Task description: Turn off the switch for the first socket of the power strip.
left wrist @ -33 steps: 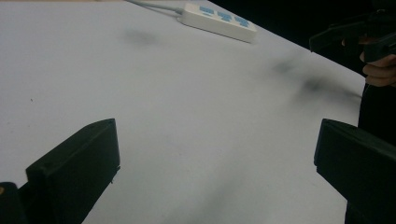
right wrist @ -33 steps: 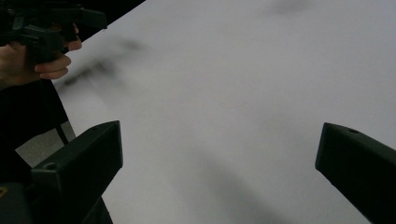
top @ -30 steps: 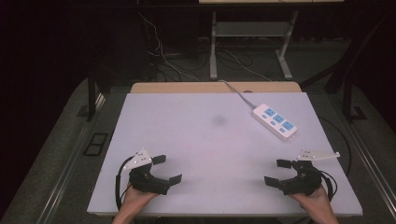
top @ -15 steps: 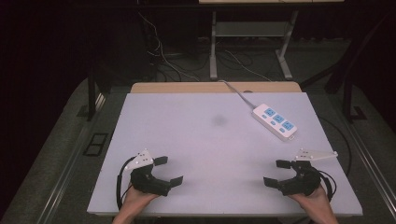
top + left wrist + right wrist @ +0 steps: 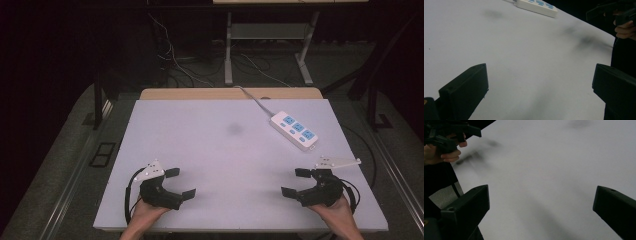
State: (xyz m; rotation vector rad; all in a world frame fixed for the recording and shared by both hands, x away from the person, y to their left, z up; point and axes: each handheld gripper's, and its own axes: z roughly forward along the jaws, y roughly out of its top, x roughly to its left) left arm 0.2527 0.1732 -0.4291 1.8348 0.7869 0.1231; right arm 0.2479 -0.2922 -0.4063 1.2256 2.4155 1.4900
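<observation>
Nothing has shifted since a moment ago: both grippers rest released at the near worktop point(image 5: 220, 150) edge, the power strip point(image 5: 295, 130) lying diagonally at the far right, nearer the right gripper point(image 5: 298, 183) than the left gripper point(image 5: 179, 183)

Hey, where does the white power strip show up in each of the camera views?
High view: power strip lies at the table's far right, ahead of the right gripper.
Left gripper view: top edge, right of centre.
Right gripper view: I can't find it.
Shared landmark: the dark smudge on the table.
</observation>
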